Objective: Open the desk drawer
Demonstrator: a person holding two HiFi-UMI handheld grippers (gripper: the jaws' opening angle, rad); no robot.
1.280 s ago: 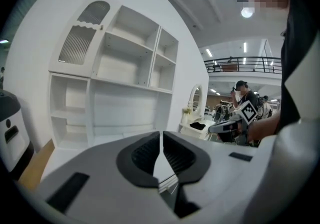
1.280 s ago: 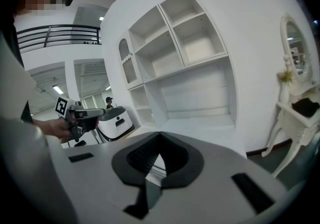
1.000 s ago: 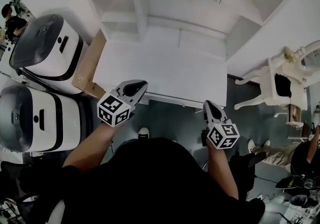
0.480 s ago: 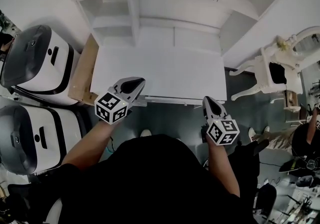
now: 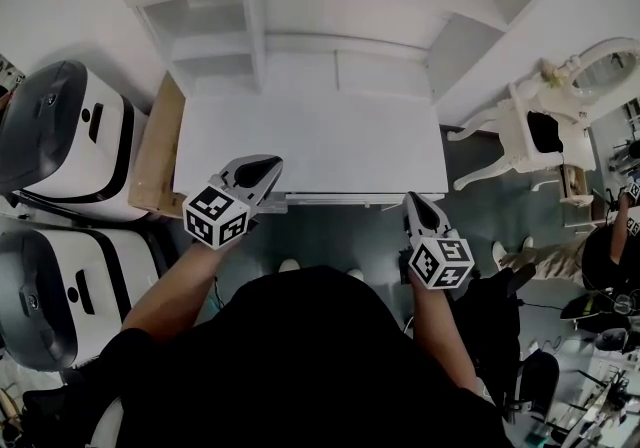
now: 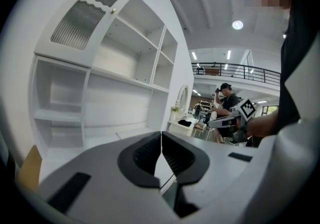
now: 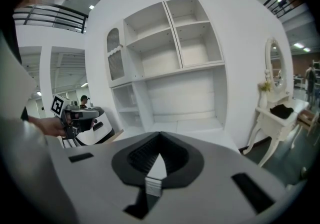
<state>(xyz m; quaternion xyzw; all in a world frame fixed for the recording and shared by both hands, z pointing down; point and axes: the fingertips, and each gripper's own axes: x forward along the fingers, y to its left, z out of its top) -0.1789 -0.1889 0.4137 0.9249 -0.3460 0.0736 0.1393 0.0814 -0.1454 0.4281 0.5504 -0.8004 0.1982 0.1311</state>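
The white desk (image 5: 310, 146) with a shelved hutch fills the middle of the head view. The narrow drawer front (image 5: 350, 199) runs along its near edge, closed, and I see no handle. My left gripper (image 5: 262, 168) hovers over the desk's near left corner, jaws shut and empty. My right gripper (image 5: 414, 203) hangs just before the front edge near the right corner, also shut with nothing in it. In the left gripper view the left gripper (image 6: 161, 135) has its pads meeting in front of the hutch. The right gripper (image 7: 160, 138) also points at the desk top (image 7: 200, 125).
Two white-and-black machines (image 5: 60, 136) (image 5: 60, 276) stand at the left, with a brown board (image 5: 160, 151) against the desk's side. A white chair (image 5: 520, 136) and a mirror (image 5: 600, 61) are at the right. A person (image 6: 227, 100) stands far off.
Both grippers have edged a little toward the desk's front edge and to the left in the picture. Their jaws have stayed shut.
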